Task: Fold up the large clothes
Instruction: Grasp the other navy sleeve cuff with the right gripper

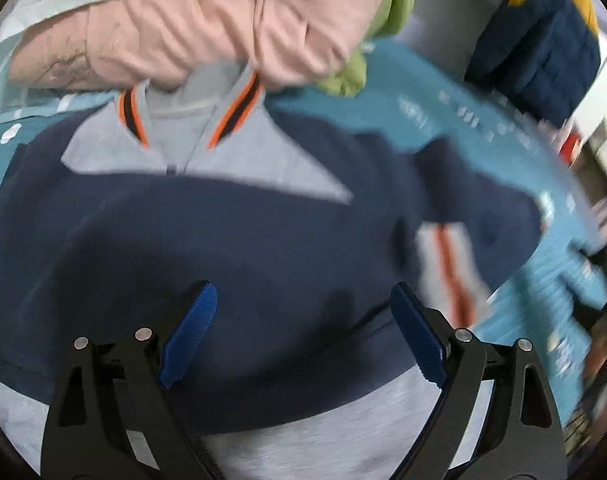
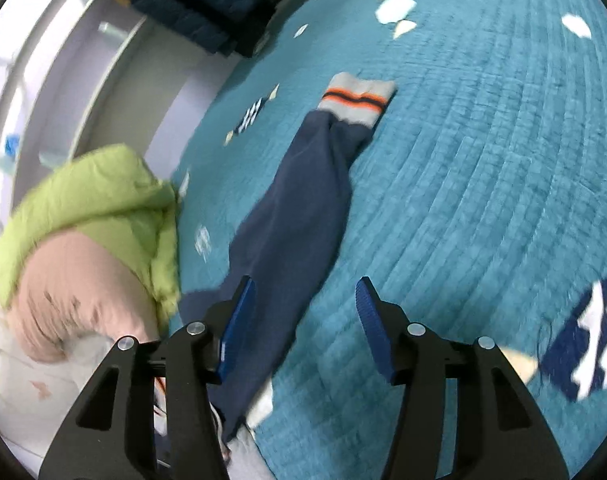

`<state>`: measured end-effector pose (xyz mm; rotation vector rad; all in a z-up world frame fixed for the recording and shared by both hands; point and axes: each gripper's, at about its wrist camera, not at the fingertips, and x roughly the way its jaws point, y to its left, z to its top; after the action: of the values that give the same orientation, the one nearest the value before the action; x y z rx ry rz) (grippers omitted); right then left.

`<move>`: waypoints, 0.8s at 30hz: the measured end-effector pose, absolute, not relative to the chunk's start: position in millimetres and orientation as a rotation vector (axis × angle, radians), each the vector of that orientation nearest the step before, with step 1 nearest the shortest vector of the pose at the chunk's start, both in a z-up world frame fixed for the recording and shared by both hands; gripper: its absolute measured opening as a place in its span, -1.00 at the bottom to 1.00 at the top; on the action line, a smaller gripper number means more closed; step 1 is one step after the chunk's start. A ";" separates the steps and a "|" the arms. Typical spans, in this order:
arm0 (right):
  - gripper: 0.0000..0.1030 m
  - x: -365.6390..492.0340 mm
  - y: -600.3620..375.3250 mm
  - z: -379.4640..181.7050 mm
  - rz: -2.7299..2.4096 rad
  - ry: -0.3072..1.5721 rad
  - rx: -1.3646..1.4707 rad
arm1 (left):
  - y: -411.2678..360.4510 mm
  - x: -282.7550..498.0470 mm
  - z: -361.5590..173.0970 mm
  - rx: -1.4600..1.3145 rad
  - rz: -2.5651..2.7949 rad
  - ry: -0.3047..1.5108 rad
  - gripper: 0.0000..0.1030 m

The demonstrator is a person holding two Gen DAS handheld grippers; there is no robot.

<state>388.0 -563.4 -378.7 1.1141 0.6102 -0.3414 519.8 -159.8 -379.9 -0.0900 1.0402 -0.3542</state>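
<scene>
A navy and grey sweater (image 1: 231,240) with an orange-and-black striped collar (image 1: 235,114) lies flat on a teal quilt (image 1: 455,92). My left gripper (image 1: 303,304) hovers open and empty over the sweater's lower body. In the right wrist view one navy sleeve (image 2: 291,216) stretches away across the quilt (image 2: 483,160) and ends in a grey cuff (image 2: 357,98) with orange stripes. My right gripper (image 2: 303,300) is open and empty above that sleeve near the shoulder end.
A pink and green puffy jacket (image 1: 207,36) lies just beyond the collar, and shows at the left in the right wrist view (image 2: 91,232). A folded navy and yellow jacket (image 1: 543,44) sits at the quilt's far corner. A grey-white bed frame (image 2: 103,92) borders the quilt.
</scene>
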 end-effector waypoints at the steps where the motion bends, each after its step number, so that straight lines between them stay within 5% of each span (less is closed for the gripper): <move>1: -0.02 386.8 -570.8 -381.8 -0.345 0.595 1.124 | -156.0 515.4 -382.2 -0.055 -0.350 1.034 0.73; 11: 0.01 412.8 -601.8 -409.4 -0.246 0.468 1.219 | -99.9 463.4 -343.8 -0.066 -0.211 0.948 0.73; 20: -0.02 463.9 -599.8 -415.6 -0.339 0.561 1.065 | -41.0 492.4 -353.4 -0.049 -0.050 1.007 0.73; 22: -0.34 478.8 -601.7 -411.1 -0.315 0.586 1.002 | -27.7 497.3 -358.4 -0.059 -0.022 1.012 0.73; 23: -0.91 483.2 -604.2 -408.0 -0.302 0.601 0.984 | -22.4 497.5 -358.1 -0.067 -0.011 1.010 0.73; 24: -0.90 482.3 -604.6 -404.2 -0.305 0.597 0.973 | -13.8 500.2 -357.6 -0.086 -0.005 1.011 0.73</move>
<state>482.3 -604.6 -404.2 0.9727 0.5974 -0.3053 500.2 -13.8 -357.6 -0.0858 1.0109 -0.0050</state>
